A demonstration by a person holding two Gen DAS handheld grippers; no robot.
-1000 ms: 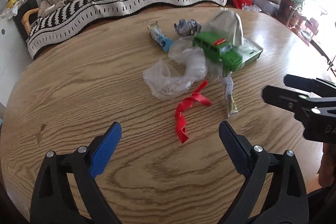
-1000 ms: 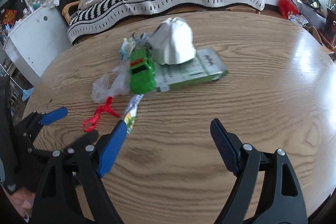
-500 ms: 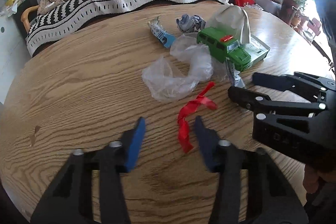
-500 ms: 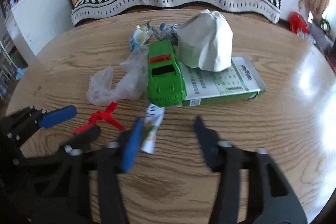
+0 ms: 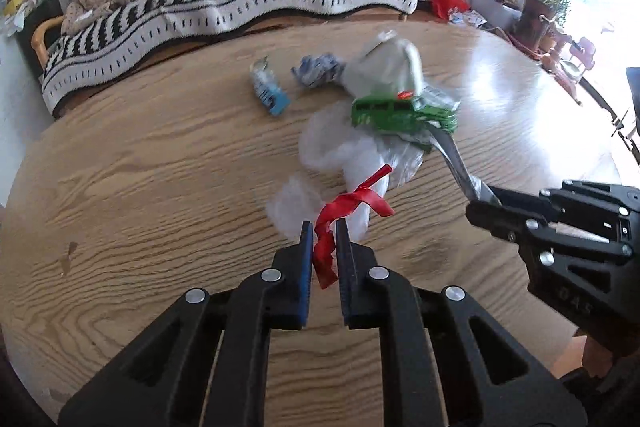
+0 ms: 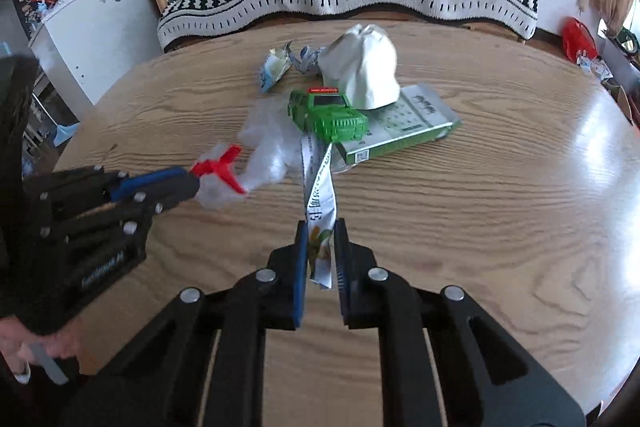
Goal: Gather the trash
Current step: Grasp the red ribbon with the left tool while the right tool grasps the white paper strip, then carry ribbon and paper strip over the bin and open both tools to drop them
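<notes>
Left wrist view: the red ribbon (image 5: 340, 223) runs lengthwise away from the camera, its far end curling right over the clear plastic (image 5: 340, 155). The left gripper (image 5: 323, 231) has just been closing and now pinches the ribbon's near part between its pads. Bare table (image 5: 140, 187) spreads to the left (the rim lies well off); the right gripper (image 5: 480, 199) crowds the right side.

Right wrist view: the long wrapper (image 6: 320, 203) stretches straight ahead, its far end under the green car (image 6: 328, 115). The right gripper (image 6: 321, 231), jaws just closed, clamps the wrapper's near end. Open tabletop lies to the right; the left gripper (image 6: 192, 179) sits left, holding the ribbon (image 6: 222, 167).
</notes>
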